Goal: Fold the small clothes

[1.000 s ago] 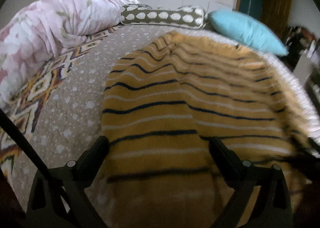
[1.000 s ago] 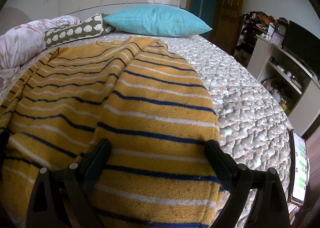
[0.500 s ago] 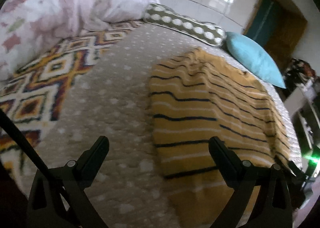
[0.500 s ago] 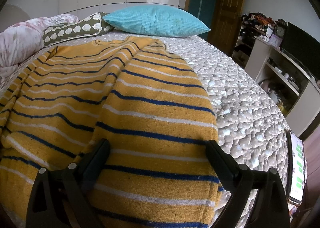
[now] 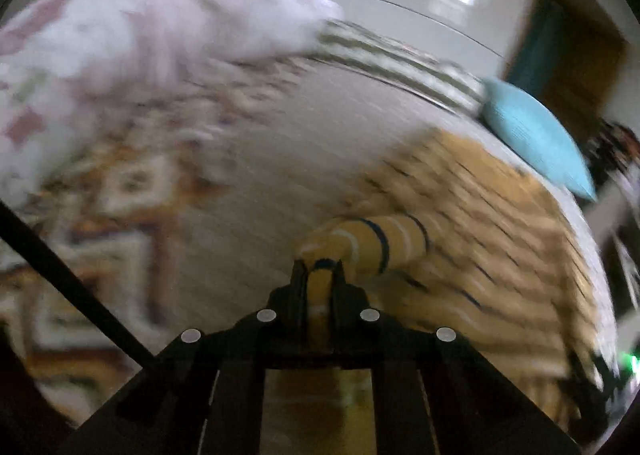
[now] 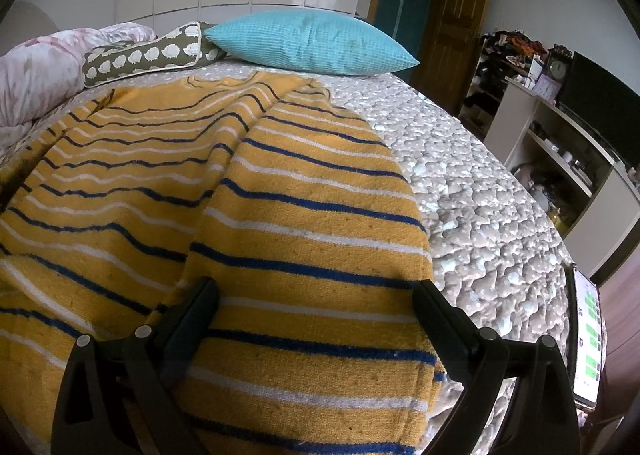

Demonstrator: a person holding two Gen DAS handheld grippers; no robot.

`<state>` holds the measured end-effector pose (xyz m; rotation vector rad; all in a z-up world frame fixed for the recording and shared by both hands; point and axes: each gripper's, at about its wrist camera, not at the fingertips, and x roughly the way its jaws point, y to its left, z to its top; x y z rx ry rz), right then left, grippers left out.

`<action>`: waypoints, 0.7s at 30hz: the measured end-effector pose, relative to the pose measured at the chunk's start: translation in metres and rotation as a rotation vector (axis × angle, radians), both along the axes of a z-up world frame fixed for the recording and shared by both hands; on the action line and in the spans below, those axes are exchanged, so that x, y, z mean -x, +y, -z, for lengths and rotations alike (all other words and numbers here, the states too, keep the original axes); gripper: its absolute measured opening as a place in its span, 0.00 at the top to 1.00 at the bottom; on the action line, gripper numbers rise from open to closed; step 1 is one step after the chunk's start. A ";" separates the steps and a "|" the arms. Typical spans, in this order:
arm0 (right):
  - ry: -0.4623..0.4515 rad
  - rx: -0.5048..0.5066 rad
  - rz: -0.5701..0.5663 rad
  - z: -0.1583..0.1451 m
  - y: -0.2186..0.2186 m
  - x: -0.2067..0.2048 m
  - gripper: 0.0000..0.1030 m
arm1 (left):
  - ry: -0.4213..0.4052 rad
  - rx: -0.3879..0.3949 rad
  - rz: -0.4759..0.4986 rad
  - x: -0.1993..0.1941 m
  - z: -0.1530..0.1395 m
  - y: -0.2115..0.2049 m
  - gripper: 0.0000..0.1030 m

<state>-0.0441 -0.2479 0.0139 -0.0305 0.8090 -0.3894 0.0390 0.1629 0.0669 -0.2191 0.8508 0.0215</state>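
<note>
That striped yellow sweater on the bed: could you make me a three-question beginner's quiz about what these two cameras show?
1. True or false: the left tool is shut on a bunched bit of the yellow striped sweater.
2. The right tool is: A) open above the sweater, B) shut on the turquoise pillow, C) holding the phone.
3. Fill in: the sheep-print cushion lies between the turquoise pillow and the ____ floral quilt.

Key: 1 true; 2 A; 3 pink.
</note>
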 end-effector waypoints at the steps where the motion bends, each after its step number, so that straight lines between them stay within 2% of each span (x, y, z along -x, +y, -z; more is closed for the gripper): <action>1: 0.001 0.004 0.002 0.000 0.001 0.000 0.03 | -0.005 -0.014 -0.047 -0.007 -0.003 0.016 0.92; 3: 0.002 0.012 0.005 0.000 0.001 0.000 0.03 | 0.009 -0.041 -0.130 -0.021 -0.005 0.048 0.91; 5: 0.004 0.016 0.008 0.000 0.002 0.000 0.02 | 0.036 -0.012 -0.159 -0.026 -0.005 0.067 0.87; 7: 0.004 0.011 0.008 0.000 0.001 -0.001 0.02 | 0.018 0.012 -0.164 -0.020 -0.011 0.073 0.85; 9: 0.004 -0.014 -0.001 -0.001 -0.002 -0.001 0.02 | -0.009 0.004 -0.141 -0.004 -0.014 0.068 0.69; 10: 0.003 -0.046 -0.021 -0.002 -0.006 -0.001 0.05 | -0.016 0.006 -0.120 0.004 -0.016 0.062 0.57; 11: -0.011 -0.132 -0.081 -0.006 -0.014 0.001 0.11 | -0.024 0.017 -0.099 0.013 -0.016 0.057 0.49; 12: -0.037 -0.221 -0.130 -0.012 -0.026 0.007 0.18 | -0.036 0.040 -0.068 0.023 -0.018 0.050 0.46; 13: -0.079 -0.289 -0.144 -0.020 -0.039 0.016 0.18 | -0.042 0.062 -0.034 0.033 -0.020 0.042 0.39; 14: -0.116 -0.315 -0.124 -0.030 -0.053 0.029 0.18 | -0.041 0.082 0.009 0.040 -0.019 0.030 0.33; 16: -0.140 -0.321 -0.121 -0.045 -0.072 0.048 0.18 | -0.032 0.104 0.075 0.051 -0.013 0.010 0.32; 18: -0.108 -0.340 -0.173 -0.053 -0.079 0.063 0.18 | -0.003 0.125 0.164 0.061 0.001 -0.015 0.32; 21: -0.029 -0.421 -0.330 -0.048 -0.061 0.081 0.18 | 0.038 0.160 0.278 0.068 0.022 -0.050 0.32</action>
